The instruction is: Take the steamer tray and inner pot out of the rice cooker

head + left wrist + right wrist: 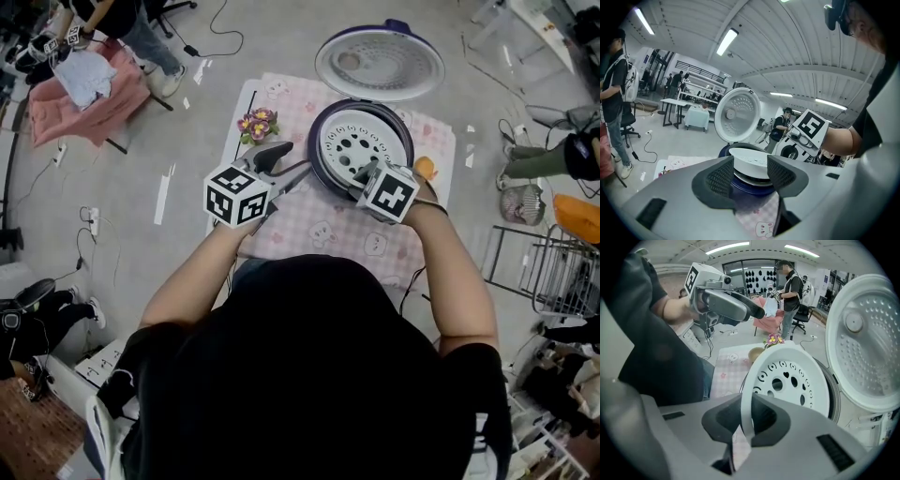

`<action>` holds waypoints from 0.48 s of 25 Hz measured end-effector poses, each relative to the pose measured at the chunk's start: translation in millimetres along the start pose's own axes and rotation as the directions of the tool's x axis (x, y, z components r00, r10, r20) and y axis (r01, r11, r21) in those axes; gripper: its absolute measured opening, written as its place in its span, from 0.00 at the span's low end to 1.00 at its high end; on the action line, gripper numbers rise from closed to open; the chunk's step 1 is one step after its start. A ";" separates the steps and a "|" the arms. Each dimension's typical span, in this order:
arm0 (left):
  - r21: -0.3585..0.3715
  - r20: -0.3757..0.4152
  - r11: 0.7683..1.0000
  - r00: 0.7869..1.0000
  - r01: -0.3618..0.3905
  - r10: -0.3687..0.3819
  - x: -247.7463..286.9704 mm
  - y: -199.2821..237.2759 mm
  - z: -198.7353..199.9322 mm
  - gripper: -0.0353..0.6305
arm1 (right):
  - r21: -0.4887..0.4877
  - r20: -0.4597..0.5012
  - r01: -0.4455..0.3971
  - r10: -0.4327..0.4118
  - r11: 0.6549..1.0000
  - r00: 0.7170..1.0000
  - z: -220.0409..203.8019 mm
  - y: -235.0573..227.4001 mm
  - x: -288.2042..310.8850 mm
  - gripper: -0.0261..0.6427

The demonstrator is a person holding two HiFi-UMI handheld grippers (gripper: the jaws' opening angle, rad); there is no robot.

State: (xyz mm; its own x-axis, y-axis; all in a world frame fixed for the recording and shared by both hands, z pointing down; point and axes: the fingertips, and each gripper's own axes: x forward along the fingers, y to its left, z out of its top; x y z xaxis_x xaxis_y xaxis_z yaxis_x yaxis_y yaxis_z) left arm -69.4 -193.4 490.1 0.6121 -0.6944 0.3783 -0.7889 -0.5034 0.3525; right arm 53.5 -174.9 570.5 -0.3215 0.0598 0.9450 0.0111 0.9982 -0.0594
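The dark blue rice cooker (pixel 317 127) stands on a pink checked mat with its lid (pixel 379 62) swung open at the back. The white steamer tray (pixel 361 142), pierced with round holes, sits in its mouth. My right gripper (pixel 367 173) is shut on the tray's near rim. In the right gripper view the rim passes between the pads (pixel 746 420) and the tray (pixel 787 380) tilts up from the cooker. The inner pot is hidden under the tray. My left gripper (pixel 286 169) hangs open just left of the cooker, nothing in it; its view frames the tray (pixel 752 161) between the open jaws.
A small pot of purple flowers (pixel 257 123) stands on the mat (pixel 319 225) left of the cooker. An orange thing (pixel 425 168) lies at its right. Cables, a pink-covered chair (pixel 80 94), a wire rack (pixel 553 267) and people stand around on the grey floor.
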 end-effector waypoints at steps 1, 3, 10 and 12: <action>0.003 0.001 1.000 1.000 0.002 -0.002 0.2 -0.6 -0.1 0.41 | -0.003 0.003 0.012 -0.012 1.000 1.000 0.4 -0.1 -1.5 0.09; 0.005 0.000 1.000 1.000 0.005 -0.005 -0.2 -2.0 -0.8 0.41 | -0.002 0.013 0.028 -0.028 1.000 1.000 2.2 0.5 -4.0 0.09; 0.018 -0.003 0.999 1.000 0.028 -0.028 -0.5 -11.2 1.1 0.41 | 0.040 0.056 0.071 -0.073 0.997 0.996 9.4 3.0 -21.9 0.09; 0.024 -0.005 0.999 0.999 0.034 -0.034 -1.0 -13.2 1.3 0.41 | 0.055 0.060 0.100 -0.104 0.993 0.993 8.5 -0.3 -30.8 0.09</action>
State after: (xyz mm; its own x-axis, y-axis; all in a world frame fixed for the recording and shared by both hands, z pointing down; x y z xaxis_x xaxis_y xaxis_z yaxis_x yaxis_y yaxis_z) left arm -59.7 -186.7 483.9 0.6391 -0.6743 0.3701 -0.7684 -0.5389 0.3450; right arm 55.4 -177.1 538.7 -0.3770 -0.0446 0.9251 -0.0732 0.9971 0.0182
